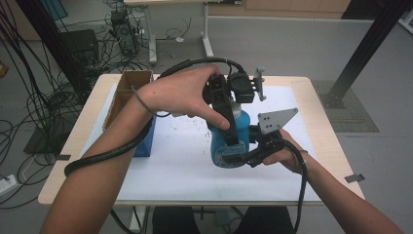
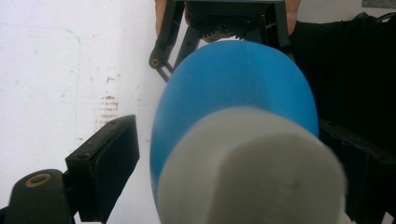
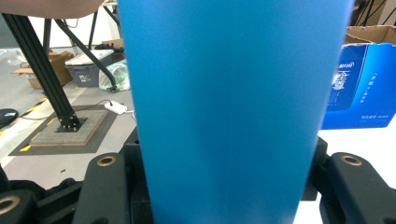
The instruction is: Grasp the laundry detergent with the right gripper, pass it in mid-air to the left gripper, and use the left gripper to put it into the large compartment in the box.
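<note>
A blue bottle (image 1: 220,145) with a white cap (image 1: 236,108) stands upright over the white mat (image 1: 180,170). My right gripper (image 1: 234,155) comes in from the right and is shut on its lower body; in the right gripper view the bottle (image 3: 233,107) sits between both jaws of this gripper (image 3: 224,186). My left gripper (image 1: 233,109) reaches down from above over the cap. In the left gripper view the cap (image 2: 252,177) lies between the jaws of the left gripper (image 2: 233,156), and a thin gap shows beside the left fingertip (image 2: 105,158). The blue body (image 2: 233,79) runs down to the right gripper (image 2: 229,28).
A blue carton (image 1: 146,141) stands at the left of the mat, also the blue carton (image 3: 359,88) in the right gripper view, with an open cardboard box (image 1: 129,87) behind it. A black frame post (image 1: 360,53) rises beyond the table's far right corner. Cables lie on the floor at left.
</note>
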Demonstrator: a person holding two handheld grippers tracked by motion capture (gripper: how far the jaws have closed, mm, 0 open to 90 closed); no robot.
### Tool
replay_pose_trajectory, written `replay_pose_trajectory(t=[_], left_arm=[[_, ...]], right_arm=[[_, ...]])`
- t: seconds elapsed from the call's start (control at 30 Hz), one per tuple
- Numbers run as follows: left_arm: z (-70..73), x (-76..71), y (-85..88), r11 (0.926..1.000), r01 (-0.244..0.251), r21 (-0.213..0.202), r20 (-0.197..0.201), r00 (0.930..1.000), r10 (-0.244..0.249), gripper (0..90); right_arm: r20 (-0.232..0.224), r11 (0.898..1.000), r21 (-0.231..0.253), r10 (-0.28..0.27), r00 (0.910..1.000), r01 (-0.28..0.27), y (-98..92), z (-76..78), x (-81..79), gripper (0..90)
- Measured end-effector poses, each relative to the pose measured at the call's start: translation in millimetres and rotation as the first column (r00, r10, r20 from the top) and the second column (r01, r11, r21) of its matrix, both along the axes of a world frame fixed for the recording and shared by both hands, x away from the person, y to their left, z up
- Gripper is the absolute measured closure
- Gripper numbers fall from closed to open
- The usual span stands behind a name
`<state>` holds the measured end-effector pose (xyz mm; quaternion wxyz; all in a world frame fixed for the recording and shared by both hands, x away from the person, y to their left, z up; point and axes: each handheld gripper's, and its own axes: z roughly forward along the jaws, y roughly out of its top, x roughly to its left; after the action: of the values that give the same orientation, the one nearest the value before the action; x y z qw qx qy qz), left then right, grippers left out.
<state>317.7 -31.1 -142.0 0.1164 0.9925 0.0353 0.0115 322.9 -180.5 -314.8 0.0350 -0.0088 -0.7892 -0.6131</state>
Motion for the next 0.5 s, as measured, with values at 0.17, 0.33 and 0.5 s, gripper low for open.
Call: replay_pose_trajectory(t=[0.17,0.33,0.5], left_arm=[[0.0,0.6,-1.3,1.0000,0.001,-0.005,-0.001,1.0000,-0.001,16.4],[1.2,1.2,-1.8,0.9999,-0.002,-0.011,0.001,1.0000,0.002,21.9],[2.7,2.3,-1.2,0.9995,-0.005,-0.030,-0.011,0.9999,0.005,30.9]], right_arm=[[0.005,1.000,0.000,0.000,1.0000,0.000,-0.6,0.8,0.1,40.9],[0.005,1.000,-0.001,-0.001,1.0000,0.001,-1.3,1.3,0.1,40.9],[0.003,1.000,0.001,-0.007,1.0000,0.007,-2.4,1.3,0.8,40.9]])
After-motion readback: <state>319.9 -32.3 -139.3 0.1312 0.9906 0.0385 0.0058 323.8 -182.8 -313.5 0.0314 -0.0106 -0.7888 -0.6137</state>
